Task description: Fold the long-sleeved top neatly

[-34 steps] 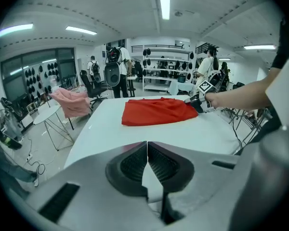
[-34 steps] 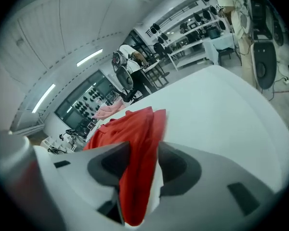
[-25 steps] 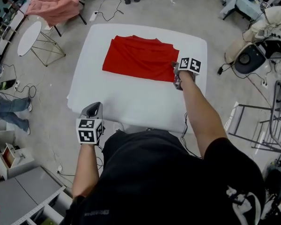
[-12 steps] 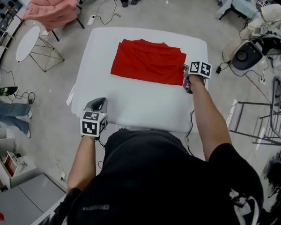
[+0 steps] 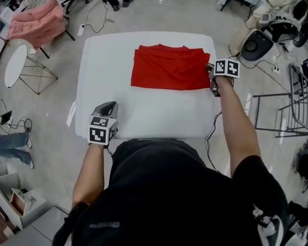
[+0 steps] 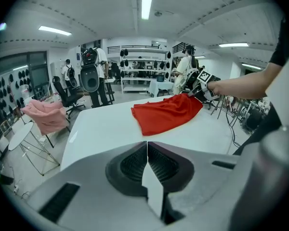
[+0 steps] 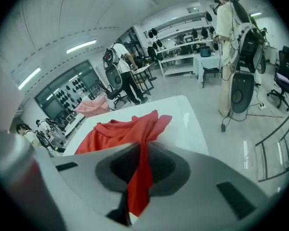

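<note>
Cloth first: the red top [image 5: 169, 68] lies folded into a flat rectangle on the far right part of the white table [image 5: 143, 111], its right end close to the table's right edge and its left end about halfway across. We've got the right gripper [image 5: 211, 72] at that right edge, right on the top's right-hand end. From the right gripper view [image 7: 142, 148] we see a pinched strip of the red top [image 7: 115, 131] running straight down between the two fingers [image 7: 168, 170]. Those fingers have just been closing, and they are now clamped on the fabric. Beyond the fingertips the cloth rises in a bunched ridge, then spreads back onto the table [image 7: 188, 119].

Over to the left gripper [image 5: 109, 106]: it hangs above the table's near edge, close to the near left corner, well apart from the garment. In the left gripper view [image 6: 147, 146] its fingers [image 6: 130, 165] are pressed together along a thin seam with nothing between them. From there we look across bare white table [image 6: 101, 129] to the red top [image 6: 166, 115], whose far right end is drawn up off the surface to where the other hand holds it.

Off the table, beyond its far left corner, a pink garment [image 5: 38, 22] is draped over a stand.
</note>
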Demonstrator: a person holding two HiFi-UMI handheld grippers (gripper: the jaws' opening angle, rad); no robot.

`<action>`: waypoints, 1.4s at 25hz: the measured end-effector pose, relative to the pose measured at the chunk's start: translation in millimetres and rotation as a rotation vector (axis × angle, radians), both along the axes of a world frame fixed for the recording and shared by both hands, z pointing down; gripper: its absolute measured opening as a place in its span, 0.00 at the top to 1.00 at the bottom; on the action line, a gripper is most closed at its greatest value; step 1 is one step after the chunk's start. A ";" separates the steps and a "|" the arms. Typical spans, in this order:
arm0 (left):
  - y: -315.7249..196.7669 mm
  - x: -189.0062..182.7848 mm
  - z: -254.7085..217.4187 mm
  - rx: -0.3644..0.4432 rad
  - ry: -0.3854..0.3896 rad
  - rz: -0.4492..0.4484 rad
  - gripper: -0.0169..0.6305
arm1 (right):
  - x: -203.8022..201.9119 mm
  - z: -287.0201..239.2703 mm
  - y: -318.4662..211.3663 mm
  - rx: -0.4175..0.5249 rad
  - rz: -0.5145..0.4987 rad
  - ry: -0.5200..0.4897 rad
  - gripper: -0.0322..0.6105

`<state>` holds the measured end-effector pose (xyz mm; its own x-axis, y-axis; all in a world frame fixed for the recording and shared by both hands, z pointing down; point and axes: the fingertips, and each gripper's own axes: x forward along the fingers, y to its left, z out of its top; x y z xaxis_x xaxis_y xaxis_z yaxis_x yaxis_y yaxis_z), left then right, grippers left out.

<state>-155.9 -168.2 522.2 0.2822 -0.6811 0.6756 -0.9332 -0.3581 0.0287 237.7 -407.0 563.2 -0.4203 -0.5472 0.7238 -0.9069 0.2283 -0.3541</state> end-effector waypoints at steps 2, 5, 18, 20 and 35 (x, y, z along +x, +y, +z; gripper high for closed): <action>-1.1 -1.7 0.0 -0.002 0.002 0.023 0.96 | -16.1 -20.9 3.4 0.023 -0.025 -0.003 0.87; -3.4 -5.2 -0.7 -0.008 0.007 0.045 0.96 | -54.3 -58.6 9.4 0.058 -0.081 -0.028 0.86; 1.4 -48.6 2.3 -0.001 0.050 0.017 0.96 | -264.4 -74.9 6.9 -0.001 -0.160 -0.272 0.90; 7.9 -63.9 4.6 -0.006 0.052 -0.008 0.96 | -286.3 -59.9 3.3 -0.013 -0.128 -0.251 0.90; -5.2 -71.0 13.6 -0.012 0.086 0.079 0.93 | -342.6 -53.7 10.4 0.056 -0.243 -0.238 0.66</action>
